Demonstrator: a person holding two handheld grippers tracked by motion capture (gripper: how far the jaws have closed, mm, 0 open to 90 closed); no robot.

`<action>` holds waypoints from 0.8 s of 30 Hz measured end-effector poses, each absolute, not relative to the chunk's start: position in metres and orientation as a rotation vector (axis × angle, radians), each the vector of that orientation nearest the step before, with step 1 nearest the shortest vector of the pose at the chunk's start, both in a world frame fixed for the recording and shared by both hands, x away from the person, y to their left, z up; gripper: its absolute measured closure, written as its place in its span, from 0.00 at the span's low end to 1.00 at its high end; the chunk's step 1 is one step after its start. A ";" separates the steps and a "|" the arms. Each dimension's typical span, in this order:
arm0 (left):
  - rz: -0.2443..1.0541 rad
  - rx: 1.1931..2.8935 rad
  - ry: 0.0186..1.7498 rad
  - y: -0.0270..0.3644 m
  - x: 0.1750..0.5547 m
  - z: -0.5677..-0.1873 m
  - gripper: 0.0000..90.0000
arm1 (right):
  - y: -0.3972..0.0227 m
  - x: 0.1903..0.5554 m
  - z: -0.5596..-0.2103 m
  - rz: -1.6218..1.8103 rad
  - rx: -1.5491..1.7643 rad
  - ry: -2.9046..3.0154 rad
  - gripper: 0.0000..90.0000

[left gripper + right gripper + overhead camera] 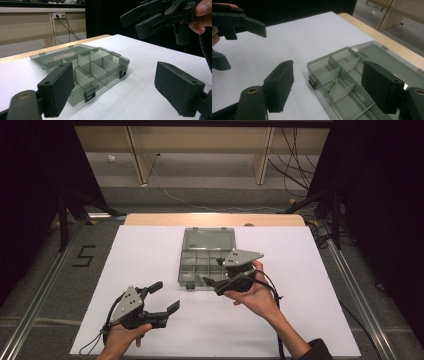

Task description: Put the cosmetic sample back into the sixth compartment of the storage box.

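Note:
A clear grey compartment box (192, 268) lies on the white table (150, 255) with its lid (208, 240) folded flat behind it. In the right gripper view a small greenish item (333, 85) rests in one compartment of the box (322, 65). My right gripper (212, 271) hovers over the box's near right corner, its jaws open and nothing between them. My left gripper (167, 296) sits low at the near left, pointing toward the box (100, 63), open and empty. The right gripper (130, 23) hangs at the top right of the left gripper view.
The table's wooden far edge (215, 219) runs just behind the lid. Metal rails (45, 290) flank the table on the floor. Bare white surface lies left and right of the box. Cables (295, 155) trail on the floor beyond.

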State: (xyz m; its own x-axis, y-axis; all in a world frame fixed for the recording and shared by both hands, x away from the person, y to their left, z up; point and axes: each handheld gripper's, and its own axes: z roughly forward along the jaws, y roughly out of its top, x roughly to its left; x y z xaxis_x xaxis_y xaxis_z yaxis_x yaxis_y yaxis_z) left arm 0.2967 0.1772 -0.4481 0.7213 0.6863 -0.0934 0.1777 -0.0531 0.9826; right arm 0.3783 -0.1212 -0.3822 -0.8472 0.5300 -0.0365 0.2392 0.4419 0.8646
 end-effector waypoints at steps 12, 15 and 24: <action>0.476 1.604 0.714 0.177 0.297 -0.448 0.18 | -0.132 0.369 -0.384 1.426 0.634 2.354 0.29; 0.475 1.604 0.714 0.177 0.297 -0.448 0.17 | -0.135 0.367 -0.386 1.439 0.638 2.360 0.29; 0.474 1.605 0.713 0.177 0.297 -0.448 0.18 | -0.148 0.360 -0.389 1.483 0.652 2.328 0.27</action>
